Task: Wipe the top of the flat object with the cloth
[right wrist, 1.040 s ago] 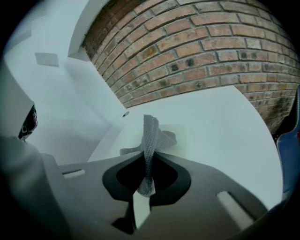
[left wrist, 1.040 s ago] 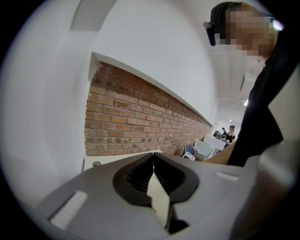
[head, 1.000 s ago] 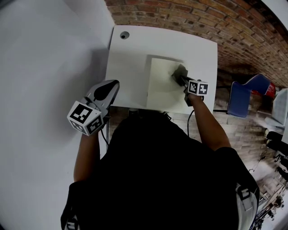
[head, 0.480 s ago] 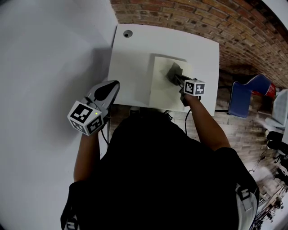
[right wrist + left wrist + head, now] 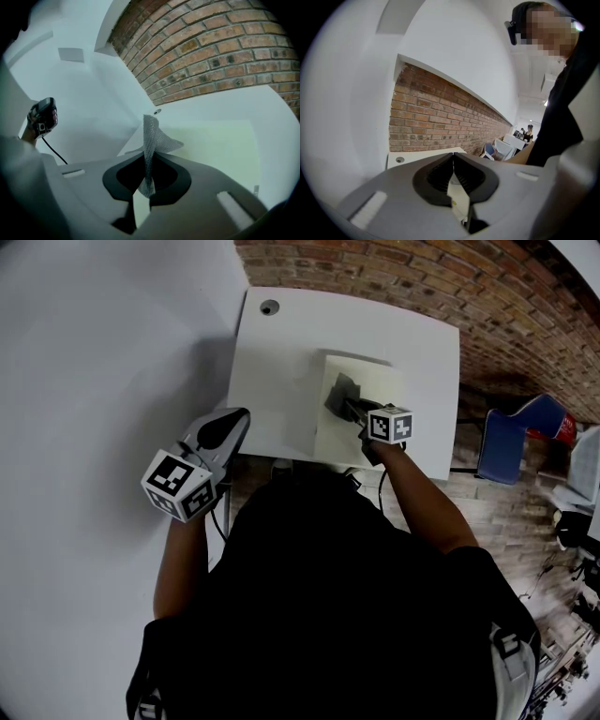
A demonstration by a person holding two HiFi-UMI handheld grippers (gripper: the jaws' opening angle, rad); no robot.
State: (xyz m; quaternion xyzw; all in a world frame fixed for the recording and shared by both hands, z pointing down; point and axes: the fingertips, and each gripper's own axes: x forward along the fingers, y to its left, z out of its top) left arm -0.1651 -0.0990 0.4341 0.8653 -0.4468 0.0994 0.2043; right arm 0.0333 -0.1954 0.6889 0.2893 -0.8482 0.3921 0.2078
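You've got the cloth (image 5: 339,392) pinched in your right gripper (image 5: 349,407). The jaws are clamped on one edge, so most of the mesh sticks out past the tips, which you can see well in the right gripper view (image 5: 149,161). I'd guess that's on purpose, because a loose flap out front lets the fabric drag flat on the surface instead of the plastic jaws scraping it. The cloth (image 5: 152,136) sits on the far left part of the flat object (image 5: 337,442), a pale panel lying flat on the white table (image 5: 272,371), right of the table's middle. Lying flat like that, its whole top is open to a sweep from your side.

Your left gripper (image 5: 239,418) hangs off the table's near left corner, well apart from the panel. Its jaws are pressed together on nothing, which the left gripper view (image 5: 452,157) shows clearly. It looks parked there just to stay out of the wiping lane. The panel seems heavy enough not to need pinning, though that's my guess.

Here's the count:
- one cloth
- one flat object
- one table, with one cable hole (image 5: 270,307) in its far left corner
- two grippers, only one of them working
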